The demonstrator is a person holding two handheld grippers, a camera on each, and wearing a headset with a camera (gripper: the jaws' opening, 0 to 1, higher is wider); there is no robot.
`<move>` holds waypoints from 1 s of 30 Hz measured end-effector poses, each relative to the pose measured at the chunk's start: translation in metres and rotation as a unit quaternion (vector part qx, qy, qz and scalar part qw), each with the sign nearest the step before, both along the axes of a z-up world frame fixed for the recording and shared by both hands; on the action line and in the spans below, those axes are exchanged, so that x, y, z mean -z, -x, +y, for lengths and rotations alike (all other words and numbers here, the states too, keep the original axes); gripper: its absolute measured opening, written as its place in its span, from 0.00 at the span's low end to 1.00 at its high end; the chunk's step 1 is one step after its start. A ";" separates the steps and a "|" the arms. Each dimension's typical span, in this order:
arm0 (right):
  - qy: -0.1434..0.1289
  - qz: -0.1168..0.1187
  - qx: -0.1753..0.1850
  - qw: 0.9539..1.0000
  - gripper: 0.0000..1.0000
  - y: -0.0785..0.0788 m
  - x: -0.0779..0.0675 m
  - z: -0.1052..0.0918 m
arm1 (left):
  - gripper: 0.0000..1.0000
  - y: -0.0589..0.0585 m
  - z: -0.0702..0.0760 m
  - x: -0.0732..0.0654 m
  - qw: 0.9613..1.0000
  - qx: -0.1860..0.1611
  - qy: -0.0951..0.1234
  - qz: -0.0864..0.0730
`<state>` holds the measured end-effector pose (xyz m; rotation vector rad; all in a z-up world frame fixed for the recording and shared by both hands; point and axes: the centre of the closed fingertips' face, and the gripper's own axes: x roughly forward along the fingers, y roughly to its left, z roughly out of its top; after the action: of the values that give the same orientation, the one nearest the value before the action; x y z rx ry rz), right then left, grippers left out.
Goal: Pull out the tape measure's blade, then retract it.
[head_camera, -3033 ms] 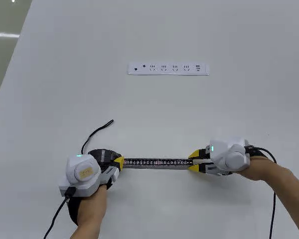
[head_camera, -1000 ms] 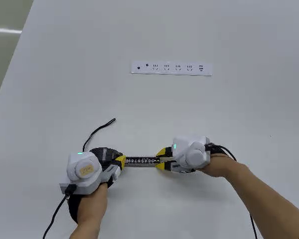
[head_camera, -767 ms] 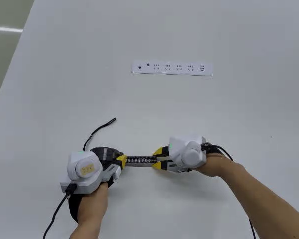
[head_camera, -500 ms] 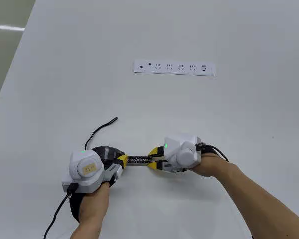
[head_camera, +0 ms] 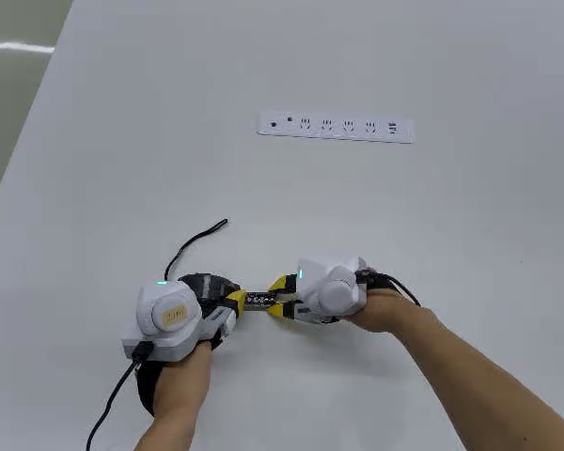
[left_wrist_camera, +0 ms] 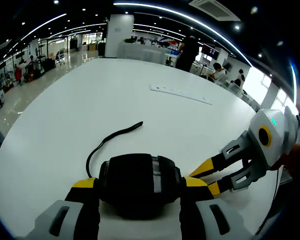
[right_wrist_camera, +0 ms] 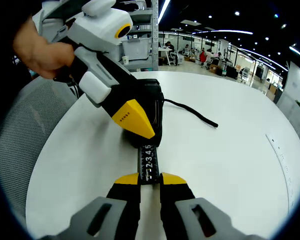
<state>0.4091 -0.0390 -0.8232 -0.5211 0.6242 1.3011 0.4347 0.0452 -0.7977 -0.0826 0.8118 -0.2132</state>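
Black tape measure (left_wrist_camera: pixel 140 172) sits clamped in the left gripper (left_wrist_camera: pixel 140 184); at its 3 o'clock, the right gripper (right_wrist_camera: pixel 150 179) pinches the short exposed blade (right_wrist_camera: pixel 148 160).

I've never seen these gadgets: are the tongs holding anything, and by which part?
The left tongs clamp the tape measure's case by its sides; the right tongs pinch the blade near its end.

The head view looks steeply down from above the tape measure (head_camera: pixel 205 287), high enough to take in the power strip (head_camera: pixel 336 127) beyond it. The left gripper view sits low, hard against the tape measure, and faces that strip. The right gripper view faces the tape measure along its blade (right_wrist_camera: pixel 148 162), low and close. All three views share the tape measure.
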 end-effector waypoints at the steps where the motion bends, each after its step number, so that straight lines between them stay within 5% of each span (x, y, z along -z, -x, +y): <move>1: 0.000 -0.001 -0.001 1.000 0.13 0.000 0.000 0.001 | 0.62 0.000 0.000 0.000 1.000 0.000 0.000 0.000; 30: -0.007 -0.006 -0.013 1.000 0.13 -0.004 -0.001 0.029 | 0.61 0.000 0.005 -0.002 1.000 -0.002 0.009 0.008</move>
<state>0.4135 -0.0101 -0.8222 -0.5259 0.6000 1.3261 0.4343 0.0505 -0.7961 -0.1037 0.8264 -0.2160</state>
